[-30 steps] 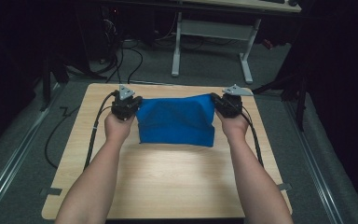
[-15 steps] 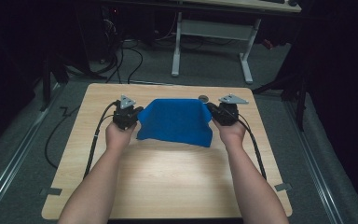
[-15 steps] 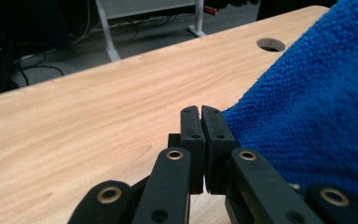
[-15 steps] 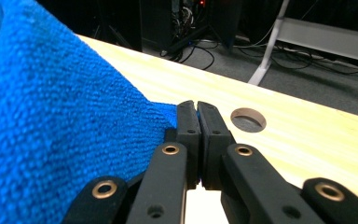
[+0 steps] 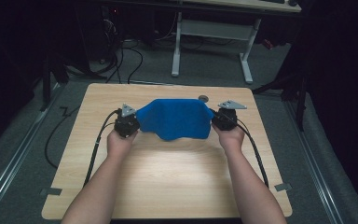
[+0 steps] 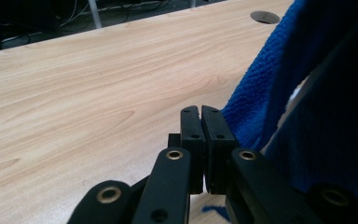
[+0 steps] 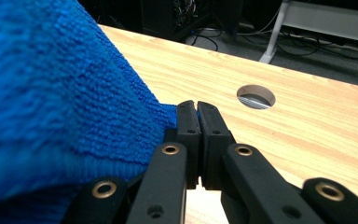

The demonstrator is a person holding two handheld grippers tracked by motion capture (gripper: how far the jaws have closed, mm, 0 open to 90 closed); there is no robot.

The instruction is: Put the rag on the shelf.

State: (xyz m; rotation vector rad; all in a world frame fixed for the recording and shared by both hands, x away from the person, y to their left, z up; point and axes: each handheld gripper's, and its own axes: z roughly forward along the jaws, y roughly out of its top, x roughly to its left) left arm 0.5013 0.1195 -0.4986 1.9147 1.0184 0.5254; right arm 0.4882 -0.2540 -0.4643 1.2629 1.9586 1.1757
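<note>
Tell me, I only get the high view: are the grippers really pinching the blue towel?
Observer: Yes. In the right gripper view the right gripper has its jaws pressed together on a corner of the blue towel.
Operator: And the other one?
Observer: In the left gripper view the left gripper has its jaws closed too, with the towel's edge right beside them.
Operator: What is that dark spot behind the towel?
Observer: It is a round hole through the wooden table; the right gripper view shows it up close.
</note>
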